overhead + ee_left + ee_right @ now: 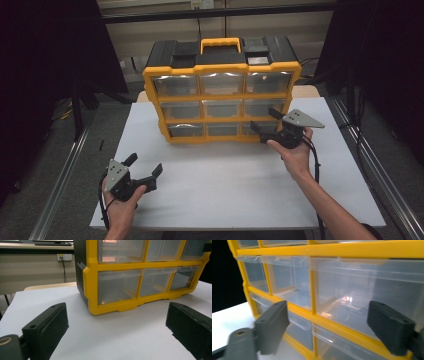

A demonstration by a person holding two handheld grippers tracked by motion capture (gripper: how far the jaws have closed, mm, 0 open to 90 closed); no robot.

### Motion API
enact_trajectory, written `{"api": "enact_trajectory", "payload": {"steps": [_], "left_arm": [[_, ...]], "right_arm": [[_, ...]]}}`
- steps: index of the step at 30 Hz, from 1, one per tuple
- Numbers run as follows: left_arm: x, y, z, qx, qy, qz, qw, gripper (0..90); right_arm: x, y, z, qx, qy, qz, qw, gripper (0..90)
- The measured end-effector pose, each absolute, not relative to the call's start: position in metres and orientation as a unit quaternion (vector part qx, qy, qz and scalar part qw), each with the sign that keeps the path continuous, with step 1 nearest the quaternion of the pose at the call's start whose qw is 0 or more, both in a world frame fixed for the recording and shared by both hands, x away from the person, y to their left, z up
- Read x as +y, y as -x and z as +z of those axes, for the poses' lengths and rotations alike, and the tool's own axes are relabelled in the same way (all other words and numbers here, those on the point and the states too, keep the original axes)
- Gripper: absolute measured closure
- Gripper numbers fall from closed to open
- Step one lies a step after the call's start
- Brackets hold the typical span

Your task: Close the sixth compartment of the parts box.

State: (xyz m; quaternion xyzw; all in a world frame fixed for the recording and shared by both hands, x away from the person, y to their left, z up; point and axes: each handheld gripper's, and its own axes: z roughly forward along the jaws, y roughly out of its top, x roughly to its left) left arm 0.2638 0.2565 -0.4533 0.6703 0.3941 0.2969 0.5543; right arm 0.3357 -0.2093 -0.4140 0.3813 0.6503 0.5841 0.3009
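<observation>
Yellow-and-black drawer cabinet (222, 92) stands at the far middle of the white table (225, 185); high view shows its handle on top. Left gripper (146, 168) hovers over the near-left table, jaws spread, holding nothing. Right gripper (266, 121) sits at the cabinet's lower right, jaws apart. Right gripper view shows clear drawers (359, 290) close between them; contact probably none, unclear.

A white table (230, 185) is carrying a yellow-and-black drawer organizer (222, 90), which is sitting directly on it toward the far edge, ahead of the left gripper (145, 167) and just in front of the right gripper (266, 121).
</observation>
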Motion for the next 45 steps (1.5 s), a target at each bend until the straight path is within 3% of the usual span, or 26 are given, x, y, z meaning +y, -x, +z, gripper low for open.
{"api": "enact_trajectory", "payload": {"steps": [3, 5, 9, 45], "left_arm": [[0.256, -0.264, -0.454, 0.393, -0.669, 0.295, 0.557, 4.2], [0.256, -0.264, -0.453, 0.395, -0.668, 0.295, 0.558, 4.1], [0.256, -0.264, -0.454, 0.396, -0.665, 0.299, 0.559, 4.0], [0.26, -0.26, -0.453, 0.393, -0.659, 0.291, 0.572, 2.4]], "right_arm": [[-0.213, -0.333, -0.414, 0.647, -0.389, 0.584, 0.298, 11.4], [-0.218, -0.327, -0.416, 0.642, -0.402, 0.581, 0.298, 3.1], [-0.225, -0.321, -0.419, 0.644, -0.41, 0.575, 0.294, 0.5], [-0.283, -0.261, -0.427, 0.623, -0.443, 0.554, 0.33, 0.0]]}}
